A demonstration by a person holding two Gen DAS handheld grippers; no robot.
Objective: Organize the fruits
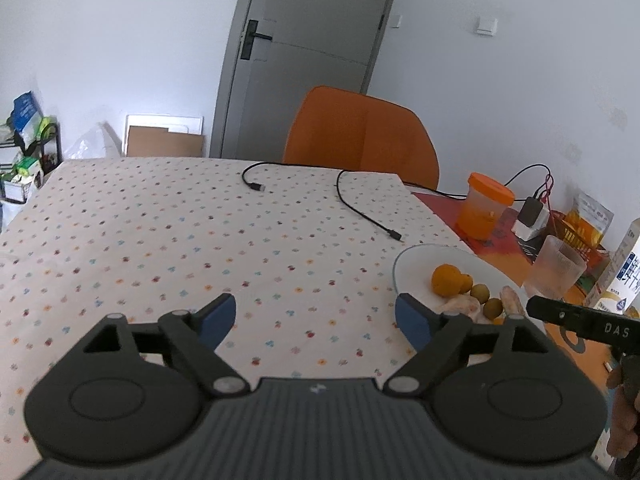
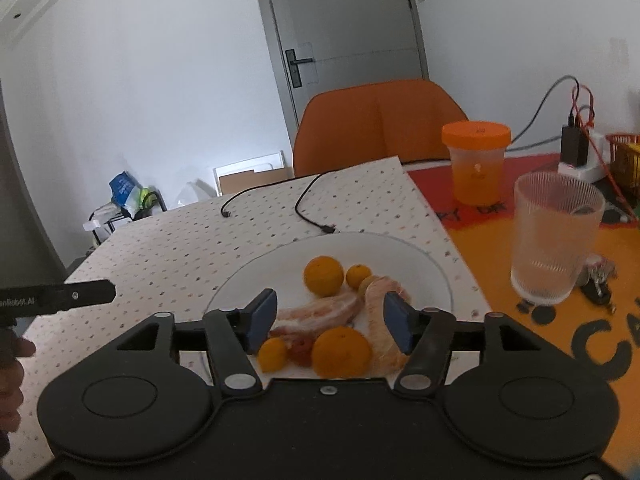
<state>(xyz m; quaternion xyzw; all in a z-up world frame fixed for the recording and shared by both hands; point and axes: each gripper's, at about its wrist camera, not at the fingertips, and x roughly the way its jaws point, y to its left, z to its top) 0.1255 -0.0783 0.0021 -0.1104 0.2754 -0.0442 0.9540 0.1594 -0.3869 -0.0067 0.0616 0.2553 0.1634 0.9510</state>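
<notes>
white walls (image 1: 120,40) all round, lit soft and even; grey door (image 1: 316,40) w/ black lever handle (image 1: 256,38) centre back; two white switches (image 1: 486,26) on the wall right of it; orange chair (image 1: 360,136) pushed up to the far edge of the table; table (image 1: 160,220) under a white flower-dotted cloth, orange-and-red mat (image 2: 560,340) covering its right part; flat boards (image 1: 164,140) leaning on the wall left of the door; cluttered black rack (image 1: 28,152) far left
</notes>
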